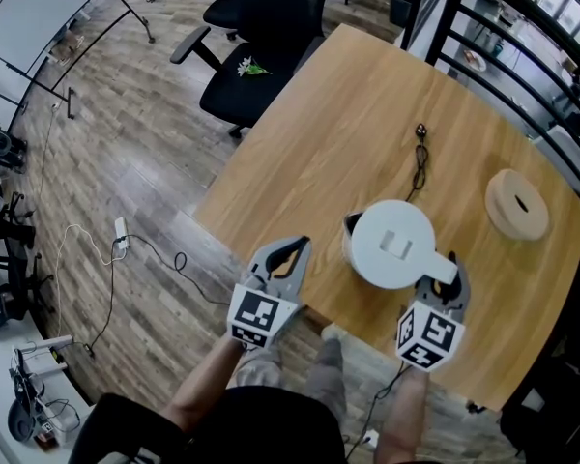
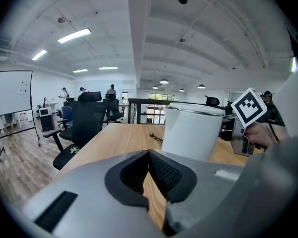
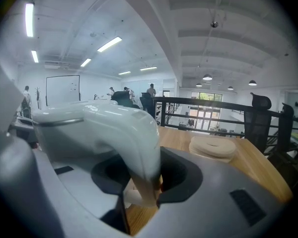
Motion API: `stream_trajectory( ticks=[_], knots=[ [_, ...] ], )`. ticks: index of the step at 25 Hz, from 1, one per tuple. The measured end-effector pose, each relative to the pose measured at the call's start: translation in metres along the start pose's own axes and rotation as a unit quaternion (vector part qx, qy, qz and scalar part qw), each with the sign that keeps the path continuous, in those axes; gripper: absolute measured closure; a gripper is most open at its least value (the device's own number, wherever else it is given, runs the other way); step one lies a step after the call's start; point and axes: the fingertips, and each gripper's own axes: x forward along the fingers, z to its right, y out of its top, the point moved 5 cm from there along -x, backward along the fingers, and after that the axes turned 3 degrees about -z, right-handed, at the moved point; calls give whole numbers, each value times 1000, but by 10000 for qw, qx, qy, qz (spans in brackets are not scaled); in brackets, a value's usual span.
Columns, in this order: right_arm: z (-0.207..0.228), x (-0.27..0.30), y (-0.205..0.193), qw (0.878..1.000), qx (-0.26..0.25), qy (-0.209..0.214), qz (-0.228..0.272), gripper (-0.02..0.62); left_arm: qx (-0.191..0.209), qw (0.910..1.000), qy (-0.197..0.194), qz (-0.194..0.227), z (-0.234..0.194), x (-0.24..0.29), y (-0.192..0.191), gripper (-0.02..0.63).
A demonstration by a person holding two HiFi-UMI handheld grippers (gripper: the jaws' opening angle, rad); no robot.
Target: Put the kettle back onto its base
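Between the jaws of our right gripper point(image 3: 142, 185) we clamp the curved white handle point(image 3: 134, 133) of the white plastic kettle point(image 1: 391, 245), whose body is over the near part of the light wooden table point(image 1: 309, 153). Our left gripper point(image 2: 149, 155) sits just left of the kettle, jaws closed tip to tip on nothing. Well apart to the right, the round beige base point(image 1: 517, 204) lies on the table, and a black cord point(image 1: 420, 162) lies just beyond the kettle.
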Motion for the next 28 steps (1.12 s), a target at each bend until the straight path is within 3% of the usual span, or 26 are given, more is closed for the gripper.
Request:
stream_trajectory(
  ticks=[15,28],
  knots=[
    [3,0,-4,9995,281,12,152,442,-4,10000,-26,-9,5,-3,-4,604],
    [3,-6,-11,9998,144,-26,148,394,-5,10000,-31,21,4,-10,-3,604]
  ],
)
